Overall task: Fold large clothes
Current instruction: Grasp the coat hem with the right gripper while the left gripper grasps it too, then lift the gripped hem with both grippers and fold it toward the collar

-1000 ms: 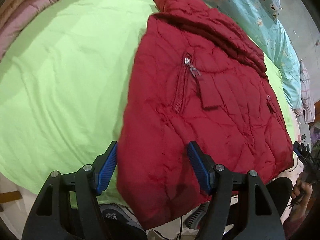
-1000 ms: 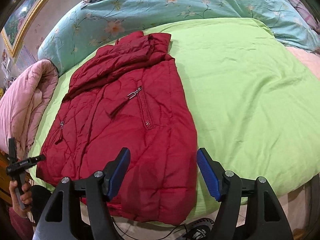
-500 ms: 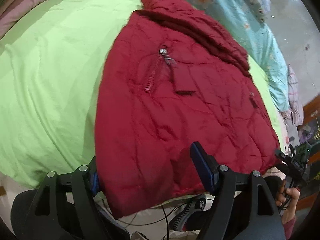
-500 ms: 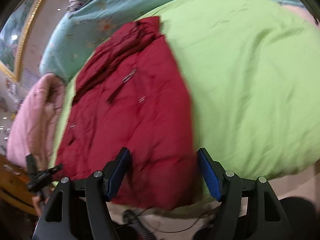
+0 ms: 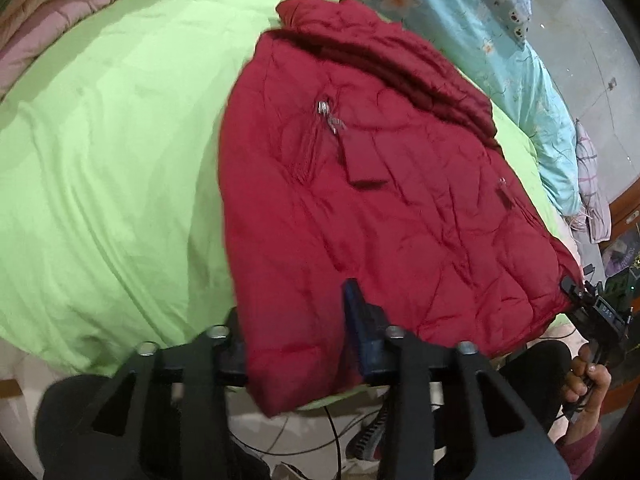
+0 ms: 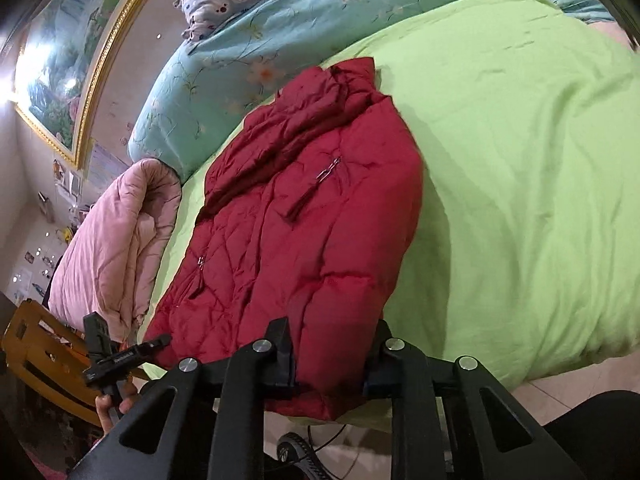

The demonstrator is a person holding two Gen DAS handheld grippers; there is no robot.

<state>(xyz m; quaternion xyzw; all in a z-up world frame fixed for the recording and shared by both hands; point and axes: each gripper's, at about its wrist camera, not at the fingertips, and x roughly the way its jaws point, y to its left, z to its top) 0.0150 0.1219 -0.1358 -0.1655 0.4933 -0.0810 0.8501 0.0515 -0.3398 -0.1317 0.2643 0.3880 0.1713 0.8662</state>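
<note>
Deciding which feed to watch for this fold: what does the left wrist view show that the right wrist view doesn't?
Only the left wrist view: the right gripper seen from outside, at the far hem corner of the red puffer jacket.
Only the right wrist view: the left gripper from outside, a gold-framed painting and a wooden chair.
Both: the jacket lying on the green sheet, the floral duvet, a pink quilt, and that camera's own fingers pinching a hem corner.

Both grippers' fingers (image 5: 360, 320) (image 6: 282, 350) clamped
</note>
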